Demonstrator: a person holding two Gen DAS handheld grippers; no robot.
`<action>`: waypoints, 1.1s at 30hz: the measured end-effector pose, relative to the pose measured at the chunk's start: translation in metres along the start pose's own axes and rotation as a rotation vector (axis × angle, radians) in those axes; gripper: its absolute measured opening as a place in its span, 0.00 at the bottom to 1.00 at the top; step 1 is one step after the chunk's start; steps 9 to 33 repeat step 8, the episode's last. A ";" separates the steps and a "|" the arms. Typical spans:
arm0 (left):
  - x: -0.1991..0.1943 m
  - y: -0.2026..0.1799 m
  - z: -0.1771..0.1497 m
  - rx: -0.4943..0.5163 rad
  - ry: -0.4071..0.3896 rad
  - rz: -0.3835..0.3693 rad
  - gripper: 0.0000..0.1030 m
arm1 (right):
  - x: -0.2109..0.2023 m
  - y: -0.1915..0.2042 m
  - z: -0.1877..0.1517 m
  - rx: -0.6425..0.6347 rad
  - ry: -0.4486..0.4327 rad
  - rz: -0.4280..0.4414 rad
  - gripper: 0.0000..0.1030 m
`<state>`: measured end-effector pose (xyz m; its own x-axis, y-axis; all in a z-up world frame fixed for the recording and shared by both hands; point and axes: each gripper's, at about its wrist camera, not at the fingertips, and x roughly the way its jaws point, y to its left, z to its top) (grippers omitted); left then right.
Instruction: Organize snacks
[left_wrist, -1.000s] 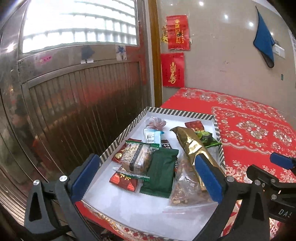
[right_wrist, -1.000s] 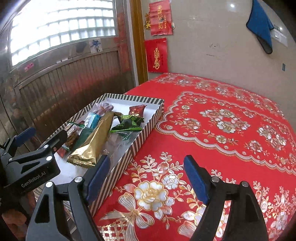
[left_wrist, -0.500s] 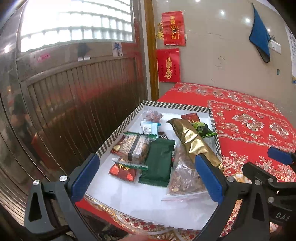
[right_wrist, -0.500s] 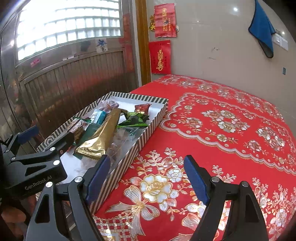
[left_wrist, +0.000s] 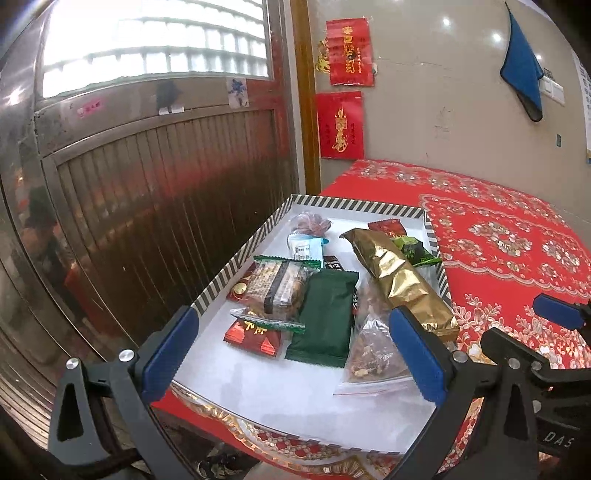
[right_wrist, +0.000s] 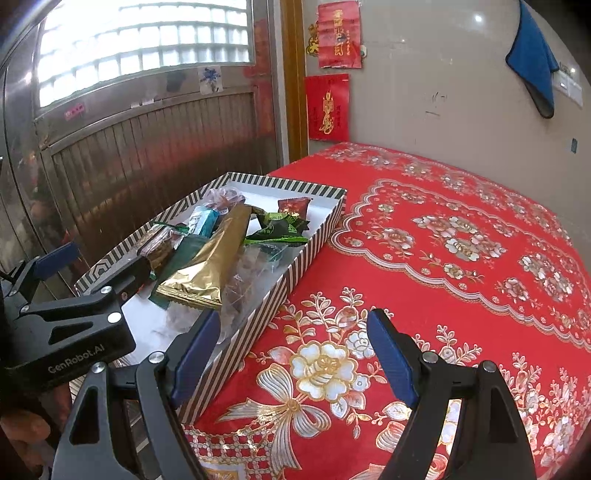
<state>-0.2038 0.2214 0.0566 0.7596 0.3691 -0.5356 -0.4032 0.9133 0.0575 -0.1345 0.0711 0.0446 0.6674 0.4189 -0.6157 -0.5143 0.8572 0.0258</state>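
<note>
Long gold packet (left_wrist: 400, 280) lengthwise in striped tray (left_wrist: 236, 266), both tools agape.

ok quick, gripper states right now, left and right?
Left gripper: open, holding nothing, hovering over the snacks in the striped box.
Right gripper: open, empty, above the red tablecloth beside the box.

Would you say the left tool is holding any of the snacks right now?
No, the left tool is open and empty above the striped tray of snacks.
</note>
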 end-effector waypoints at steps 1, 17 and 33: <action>0.000 0.000 0.000 0.003 -0.003 -0.001 0.99 | 0.000 0.000 0.000 -0.001 0.000 0.000 0.79; -0.003 -0.008 0.004 0.026 -0.025 -0.004 0.99 | 0.002 -0.007 0.001 0.024 0.006 0.009 0.79; -0.003 -0.008 0.004 0.026 -0.025 -0.004 0.99 | 0.002 -0.007 0.001 0.024 0.006 0.009 0.79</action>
